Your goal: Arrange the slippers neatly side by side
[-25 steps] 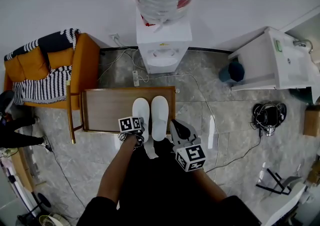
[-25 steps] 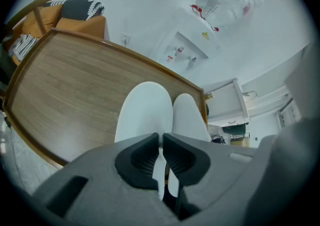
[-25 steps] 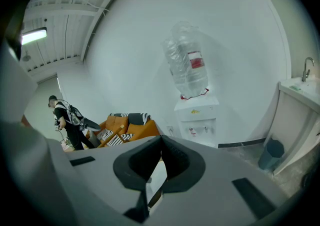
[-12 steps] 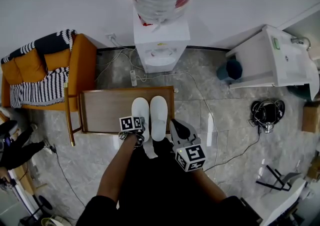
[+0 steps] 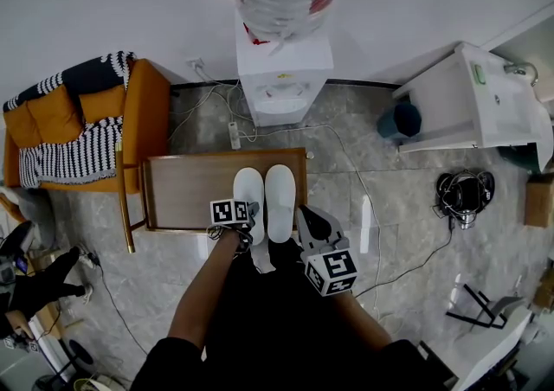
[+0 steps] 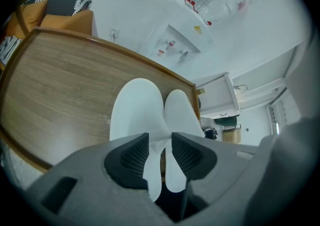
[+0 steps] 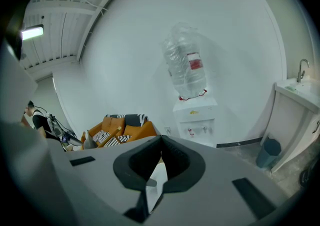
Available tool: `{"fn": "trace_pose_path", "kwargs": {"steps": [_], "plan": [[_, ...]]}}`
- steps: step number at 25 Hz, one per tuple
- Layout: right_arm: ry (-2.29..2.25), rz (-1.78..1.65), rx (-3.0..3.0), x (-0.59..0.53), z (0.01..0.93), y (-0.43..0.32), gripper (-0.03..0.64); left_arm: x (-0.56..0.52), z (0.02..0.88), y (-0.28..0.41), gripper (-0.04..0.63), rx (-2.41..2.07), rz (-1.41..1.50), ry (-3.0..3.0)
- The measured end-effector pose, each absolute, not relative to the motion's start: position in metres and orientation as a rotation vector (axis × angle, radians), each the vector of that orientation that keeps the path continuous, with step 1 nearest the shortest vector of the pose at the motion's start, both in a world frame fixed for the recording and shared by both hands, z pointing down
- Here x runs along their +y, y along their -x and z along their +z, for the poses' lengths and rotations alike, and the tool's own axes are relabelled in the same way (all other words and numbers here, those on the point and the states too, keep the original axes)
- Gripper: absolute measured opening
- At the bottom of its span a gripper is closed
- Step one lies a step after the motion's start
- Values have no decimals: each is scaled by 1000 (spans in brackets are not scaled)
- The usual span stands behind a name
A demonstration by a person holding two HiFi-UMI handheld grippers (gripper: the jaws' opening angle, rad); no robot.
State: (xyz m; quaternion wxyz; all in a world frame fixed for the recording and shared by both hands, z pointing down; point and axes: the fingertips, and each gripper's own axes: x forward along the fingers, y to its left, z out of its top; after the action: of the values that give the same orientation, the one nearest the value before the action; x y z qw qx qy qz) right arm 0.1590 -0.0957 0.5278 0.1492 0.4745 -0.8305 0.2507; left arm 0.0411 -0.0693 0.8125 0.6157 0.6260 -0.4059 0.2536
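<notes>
Two white slippers lie side by side, toes away from me, at the right end of the wooden table [image 5: 186, 190]: the left slipper [image 5: 248, 193] and the right slipper [image 5: 280, 190]. My left gripper [image 5: 252, 213] is at the left slipper's heel. In the left gripper view the left slipper [image 6: 136, 110] and right slipper [image 6: 180, 115] touch along their sides. The left gripper [image 6: 160, 152] is opening; the heel's thin edge hangs between the pads, unpinched. My right gripper [image 5: 305, 214] hovers near the right slipper's heel, shut and holding nothing [image 7: 161, 142].
A water dispenser [image 5: 284, 60] stands against the wall behind the table. An orange armchair [image 5: 82, 125] with striped cushions is to the left, a white sink cabinet [image 5: 476, 104] to the right. Cables [image 5: 346, 156] run over the tiled floor.
Slippers and both grippers stay almost where they were; the view has shifted slightly. A person's legs at the far left edge have moved lower.
</notes>
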Motion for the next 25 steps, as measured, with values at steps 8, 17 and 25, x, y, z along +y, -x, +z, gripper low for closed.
{"fn": "trace_pose_path", "kwargs": {"steps": [8, 17, 25], "plan": [[-1379, 703, -2397, -94, 521, -143, 12, -79, 771, -23, 155, -912, 527, -1541], [-1419, 685, -2420, -94, 507, -123, 12, -99, 693, 28, 24, -1100, 446, -1714], [-1461, 667, -2429, -95, 492, -111, 12, -117, 585, 51, 17, -1264, 250, -2007]]}}
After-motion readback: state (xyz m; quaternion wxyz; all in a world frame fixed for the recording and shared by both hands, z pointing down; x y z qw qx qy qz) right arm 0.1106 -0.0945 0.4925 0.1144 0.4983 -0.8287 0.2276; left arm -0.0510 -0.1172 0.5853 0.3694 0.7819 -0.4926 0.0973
